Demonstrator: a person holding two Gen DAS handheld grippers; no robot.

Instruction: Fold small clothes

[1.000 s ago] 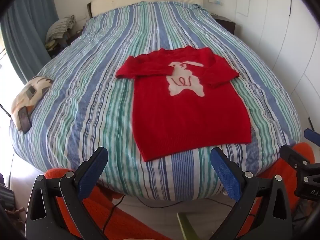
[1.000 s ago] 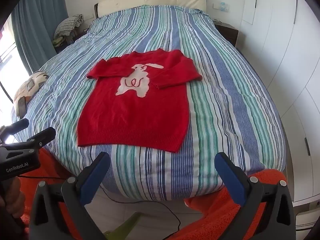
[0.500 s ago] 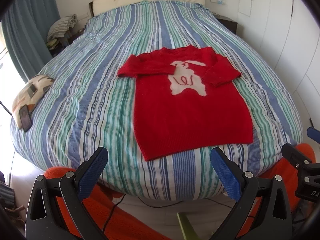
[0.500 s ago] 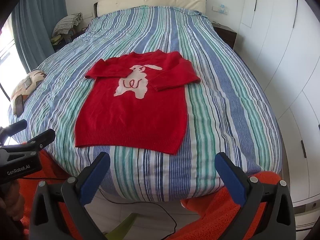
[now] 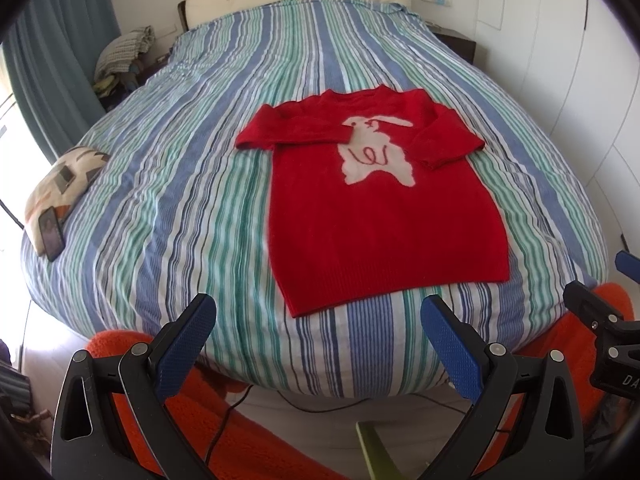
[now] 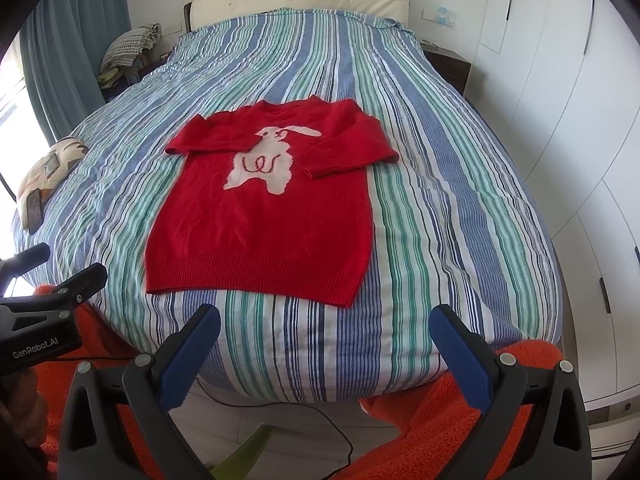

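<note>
The red sweater (image 5: 384, 216) lies flat, front up, on the striped bed (image 5: 192, 184) near the foot edge. Both sleeves are folded inward across the chest, partly covering the white rabbit motif (image 5: 376, 152). The left tongs (image 5: 318, 320) and right tongs (image 6: 324, 326) hover off the foot of the bed, jaws wide apart, holding nothing.

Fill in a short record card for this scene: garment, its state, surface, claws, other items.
garment: red sweater with a white rabbit
state: flat, front up, both sleeves folded across the chest
surface: striped bed
left claw: open, empty, short of the hem
right claw: open, empty
other: phone on a cushion
</note>
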